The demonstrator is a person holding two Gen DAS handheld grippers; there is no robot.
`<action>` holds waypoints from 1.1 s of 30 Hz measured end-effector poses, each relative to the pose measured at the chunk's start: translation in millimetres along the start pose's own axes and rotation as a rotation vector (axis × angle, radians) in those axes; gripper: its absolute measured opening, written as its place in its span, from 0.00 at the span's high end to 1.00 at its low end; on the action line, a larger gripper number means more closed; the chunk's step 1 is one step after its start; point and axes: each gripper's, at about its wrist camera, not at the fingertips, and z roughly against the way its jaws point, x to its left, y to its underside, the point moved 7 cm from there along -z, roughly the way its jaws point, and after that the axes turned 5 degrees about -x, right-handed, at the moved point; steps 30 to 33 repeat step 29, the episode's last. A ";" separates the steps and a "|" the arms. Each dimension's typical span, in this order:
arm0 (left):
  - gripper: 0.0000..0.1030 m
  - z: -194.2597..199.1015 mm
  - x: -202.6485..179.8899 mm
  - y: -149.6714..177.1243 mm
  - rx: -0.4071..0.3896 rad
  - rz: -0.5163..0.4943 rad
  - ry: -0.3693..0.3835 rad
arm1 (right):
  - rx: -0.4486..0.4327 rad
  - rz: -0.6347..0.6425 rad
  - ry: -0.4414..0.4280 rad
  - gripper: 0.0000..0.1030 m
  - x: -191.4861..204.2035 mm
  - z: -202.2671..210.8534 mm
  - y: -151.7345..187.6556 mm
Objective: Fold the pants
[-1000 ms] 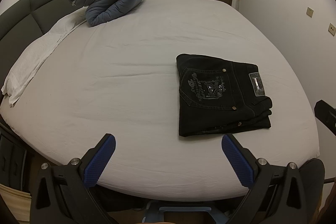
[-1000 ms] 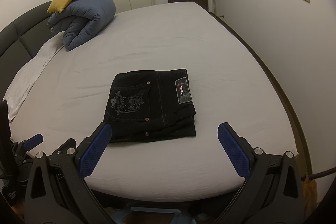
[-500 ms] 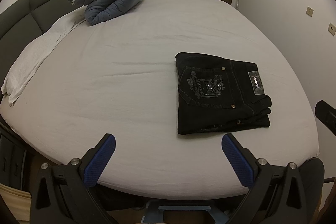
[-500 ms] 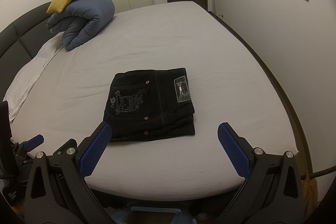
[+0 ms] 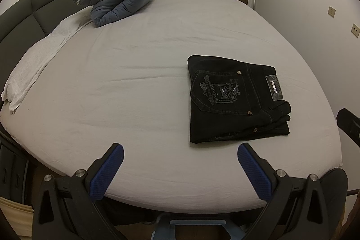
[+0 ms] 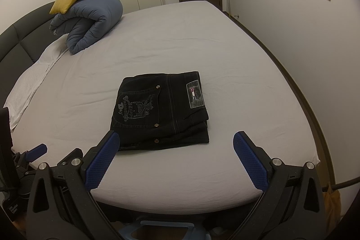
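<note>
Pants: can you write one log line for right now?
pants: folded, on bed | left gripper: open | right gripper: open

Folded black pants (image 5: 236, 102) on bed (image 5: 135, 87)

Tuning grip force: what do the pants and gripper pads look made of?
Pants: likely black denim, matte, with contrast stitching, metal rivets and a printed back pocket. Pads: blue, probably rubber or soft plastic, with a fine knurled grid texture.

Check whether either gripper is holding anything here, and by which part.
Nothing is held. The left gripper and right gripper are both open and empty, and the folded pants lie untouched on the bed.
</note>
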 end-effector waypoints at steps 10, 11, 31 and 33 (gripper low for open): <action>0.00 -0.4 0.7 1.6 0.004 0.002 0.000 | 0.003 -0.002 0.001 0.00 0.1 0.2 1.0; 0.00 -0.4 0.5 1.7 0.005 0.001 -0.001 | 0.003 -0.002 0.001 0.00 0.4 0.5 1.6; 0.00 -2.1 5.6 2.6 0.003 0.000 -0.004 | 0.007 -0.006 -0.001 0.00 1.1 2.1 7.3; 0.00 -2.1 5.6 2.6 0.003 0.000 -0.004 | 0.007 -0.006 -0.001 0.00 1.1 2.1 7.3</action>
